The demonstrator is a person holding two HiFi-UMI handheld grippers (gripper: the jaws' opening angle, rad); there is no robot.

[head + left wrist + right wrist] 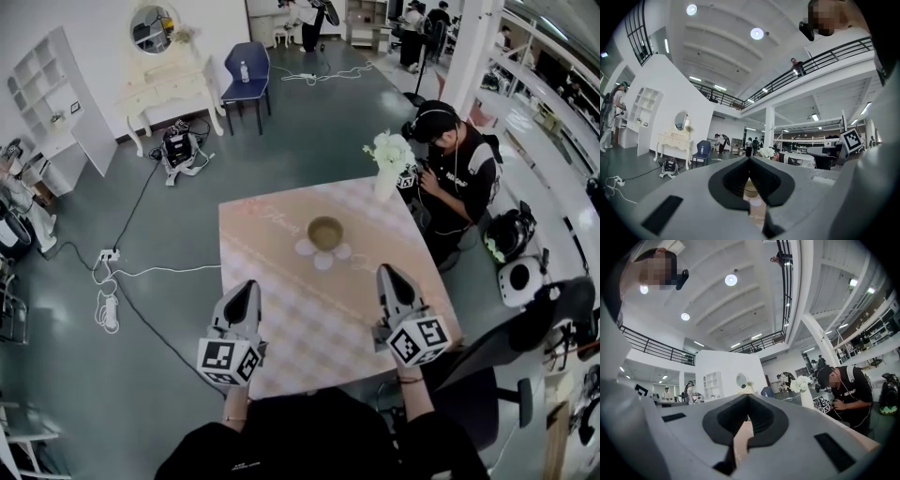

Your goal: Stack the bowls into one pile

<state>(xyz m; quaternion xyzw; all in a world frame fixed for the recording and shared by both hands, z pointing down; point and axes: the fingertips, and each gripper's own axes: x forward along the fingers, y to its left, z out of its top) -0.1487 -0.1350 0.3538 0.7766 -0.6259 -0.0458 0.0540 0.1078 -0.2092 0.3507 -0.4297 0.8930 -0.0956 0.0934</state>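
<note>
- The brown bowl point(325, 232) sat upright near the middle of the bench point(272, 309), on a pink checked cloth. I could not tell whether others were nested inside it.
- Three pale round patches point(323, 261) lay on the cloth just beside the bowl's near side.
- In the left gripper view, the bowl showed as a small tan shape through the slot below the jaw tips, far ahead and untouched.
- My left gripper point(251, 285) hovered over the near edge of the bench, well apart from the bowl. It pointed level toward the bowl, its jaws were pressed together at the tips, and it held nothing.
- My right gripper point(387, 273) hovered over the near right part of the bench, about level with the left one. Its jaws were fully closed and empty, and only the cloth showed beneath them.
- Each gripper carried its marker cube point(228, 361) at the back, near my hands.
- A white vase of white flowers point(386, 167) stood at the far right corner of the bench.
- A person in dark clothes and a cap point(459, 178) sat close to that corner, head bent down.
- Farther off on the grey floor were a blue chair point(247, 77), a white dressing table with an oval mirror point(169, 89) and a power strip with trailing cables point(108, 255).
</note>
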